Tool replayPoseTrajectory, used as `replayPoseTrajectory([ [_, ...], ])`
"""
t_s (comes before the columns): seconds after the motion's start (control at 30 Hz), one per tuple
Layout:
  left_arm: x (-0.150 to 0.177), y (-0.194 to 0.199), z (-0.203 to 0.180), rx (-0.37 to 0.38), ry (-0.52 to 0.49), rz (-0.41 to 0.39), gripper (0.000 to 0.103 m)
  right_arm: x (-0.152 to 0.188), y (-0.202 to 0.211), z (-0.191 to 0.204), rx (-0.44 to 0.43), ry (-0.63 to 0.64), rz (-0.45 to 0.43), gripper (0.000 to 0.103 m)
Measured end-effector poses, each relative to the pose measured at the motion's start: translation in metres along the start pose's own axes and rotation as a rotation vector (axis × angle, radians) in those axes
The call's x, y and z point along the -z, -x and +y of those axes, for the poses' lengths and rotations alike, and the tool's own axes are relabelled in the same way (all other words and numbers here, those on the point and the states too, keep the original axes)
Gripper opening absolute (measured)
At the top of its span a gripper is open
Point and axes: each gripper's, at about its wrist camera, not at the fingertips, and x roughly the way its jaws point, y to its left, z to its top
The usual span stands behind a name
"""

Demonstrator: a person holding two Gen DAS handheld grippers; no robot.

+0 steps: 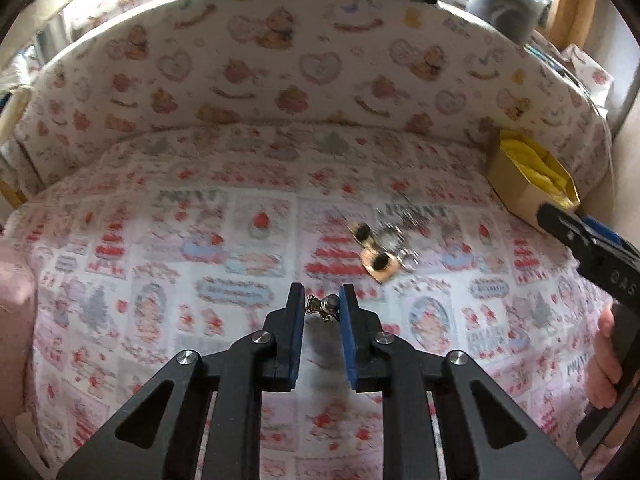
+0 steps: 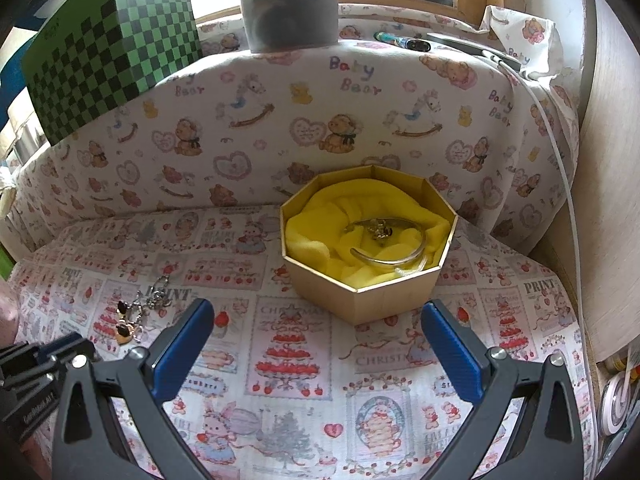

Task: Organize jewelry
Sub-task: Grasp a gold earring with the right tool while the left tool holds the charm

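Jaws of the left gripper (image 1: 322,304) stand narrow, their blue pads drawn in on a small metal trinket (image 1: 323,306), a little chain with a rounded silvery bit, caught at the very fingertips; whether both pads press it firmly is hard to tell, but it sits between them and seems to be touching each. Just beyond, on the printed cloth (image 1: 168,248), lies a loose heap of jewelry (image 1: 382,246), blurred here: two gold pieces with dark centres and some silvery chain, no finer detail readable. Right gripper (image 2: 318,332) hangs with its jaws spread wide and nothing between them, pointed down at the cloth just in front of the octagonal box (image 2: 360,292). That box holds a yellow lining (image 2: 320,216), and on it rest a thin gold bangle (image 2: 400,254) and a small gold tangle (image 2: 380,232) too tiny to name. From the left wrist camera the box is cut off at the right, partly behind the right gripper, and a hand (image 1: 606,360) shows at that edge. A green checkered box (image 2: 108,48) and a dim grey container (image 2: 290,12) sit on the ledge behind.
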Motion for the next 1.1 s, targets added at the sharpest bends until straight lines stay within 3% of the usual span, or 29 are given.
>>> replayPoseTrajectory([
  [0.27, -0.01, 0.012, 0.034, -0.032, 0.081, -0.078, 0.016, 0.003, 0.006, 0.013, -0.09, 0.026, 0.023, 0.103],
  [0.5, -0.017, 0.017, 0.07, -0.051, 0.187, -0.099, 0.016, -0.007, 0.008, 0.052, -0.184, 0.096, 0.082, 0.102],
  [0.57, -0.016, 0.018, 0.076, -0.079, 0.199, -0.116, 0.016, -0.011, 0.004, 0.07, -0.222, 0.119, 0.108, 0.091],
  [0.63, -0.017, 0.017, 0.084, -0.097, 0.219, -0.118, 0.016, -0.015, -0.005, 0.088, -0.251, 0.14, 0.145, 0.073],
  [0.67, -0.018, 0.016, 0.089, -0.1, 0.234, -0.113, 0.016, -0.014, -0.009, 0.097, -0.262, 0.143, 0.163, 0.069],
  [0.83, -0.02, 0.013, 0.107, -0.123, 0.29, -0.106, 0.016, -0.012, -0.036, 0.132, -0.301, 0.151, 0.265, 0.031],
  [1.1, -0.018, 0.008, 0.114, -0.056, 0.347, -0.075, 0.016, -0.006, -0.056, 0.168, -0.257, 0.246, 0.289, 0.01],
])
